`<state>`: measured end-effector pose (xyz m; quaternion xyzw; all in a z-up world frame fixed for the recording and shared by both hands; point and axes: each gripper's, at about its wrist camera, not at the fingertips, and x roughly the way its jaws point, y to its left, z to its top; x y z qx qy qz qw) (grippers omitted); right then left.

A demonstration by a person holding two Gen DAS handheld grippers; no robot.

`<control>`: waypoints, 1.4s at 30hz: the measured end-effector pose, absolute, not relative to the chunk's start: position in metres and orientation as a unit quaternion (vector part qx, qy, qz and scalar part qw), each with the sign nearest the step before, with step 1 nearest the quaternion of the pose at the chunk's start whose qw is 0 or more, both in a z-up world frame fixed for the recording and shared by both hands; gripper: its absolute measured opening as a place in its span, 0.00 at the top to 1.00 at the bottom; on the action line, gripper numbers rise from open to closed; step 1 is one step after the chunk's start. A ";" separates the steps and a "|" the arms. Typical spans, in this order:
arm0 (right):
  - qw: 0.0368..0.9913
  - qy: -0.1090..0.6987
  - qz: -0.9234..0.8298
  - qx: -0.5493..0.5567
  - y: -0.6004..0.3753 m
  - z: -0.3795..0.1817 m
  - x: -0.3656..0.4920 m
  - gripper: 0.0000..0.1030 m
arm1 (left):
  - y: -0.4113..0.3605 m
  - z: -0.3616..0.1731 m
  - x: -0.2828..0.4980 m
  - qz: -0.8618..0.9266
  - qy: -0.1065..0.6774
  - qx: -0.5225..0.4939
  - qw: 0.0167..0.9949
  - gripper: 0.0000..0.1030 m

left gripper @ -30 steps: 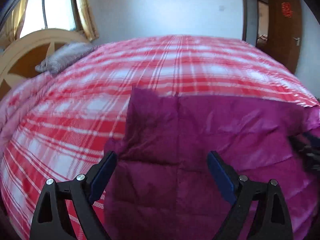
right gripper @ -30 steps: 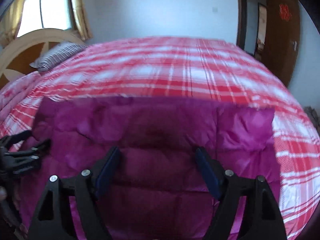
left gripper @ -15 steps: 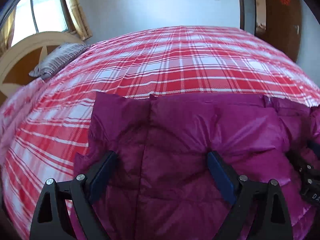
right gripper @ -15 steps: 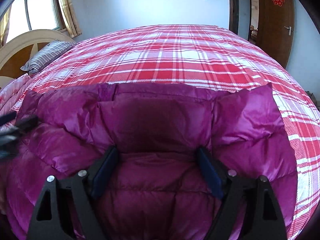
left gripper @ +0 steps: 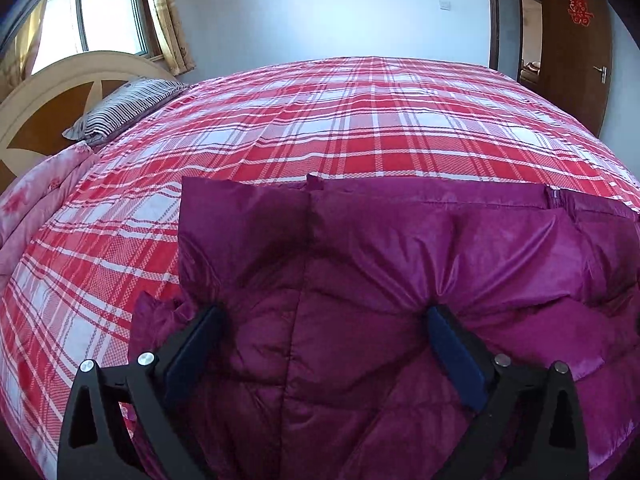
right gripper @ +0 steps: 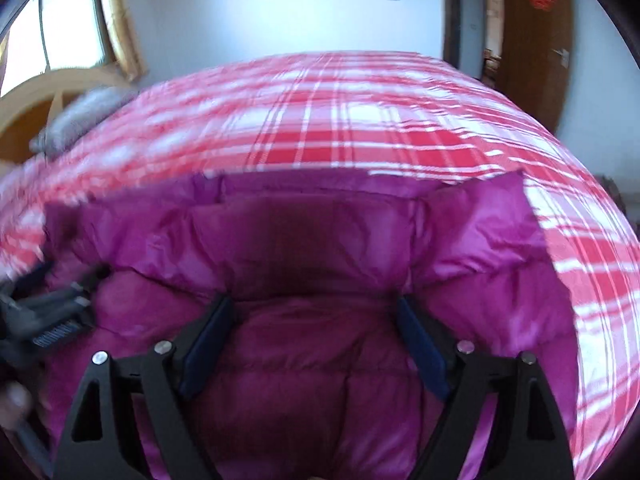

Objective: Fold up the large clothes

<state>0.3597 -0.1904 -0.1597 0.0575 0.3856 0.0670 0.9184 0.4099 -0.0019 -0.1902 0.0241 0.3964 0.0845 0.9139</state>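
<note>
A magenta puffer jacket [left gripper: 400,264] lies spread on the red and white plaid bed [left gripper: 360,120], its straight far edge facing the room. My left gripper [left gripper: 322,312] hovers low over the jacket's left part. Its jaws are opening, with puffy fabric bulging between the blue pads but not clamped. In the right wrist view, which is blurred, the right gripper [right gripper: 314,300] stands open over the right part of the jacket [right gripper: 320,240], fabric swelling up between its fingers too. The left gripper [right gripper: 68,280] shows blurred at that view's left edge.
A striped pillow [left gripper: 124,108] rests by the curved wooden headboard [left gripper: 52,92] at the far left, with a pink quilt [left gripper: 32,208] bunched below it. A brown door [left gripper: 572,40] stands at the far right and a curtained window [left gripper: 100,12] at the back left.
The left gripper has come down and in over the jacket, which now fills more of its view, and its jaws stand wider. The right view has gone blurry and its jaws are slightly wider.
</note>
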 end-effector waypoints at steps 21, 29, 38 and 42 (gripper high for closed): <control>0.907 0.408 0.094 -0.039 -0.142 -0.190 0.347 0.11 | -0.001 -0.191 0.408 0.088 0.400 0.026 0.912 0.01; 0.906 0.412 0.093 -0.040 -0.142 -0.195 0.349 0.09 | 0.010 -0.179 0.380 0.083 0.401 0.023 0.912 0.01; 0.905 0.414 0.088 -0.047 -0.141 -0.198 0.349 0.08 | 0.012 -0.189 0.341 0.078 0.373 0.041 0.924 0.01; 0.899 0.426 0.093 -0.046 -0.143 -0.193 0.350 0.08 | 0.015 -0.194 0.345 0.080 0.376 0.033 0.923 0.01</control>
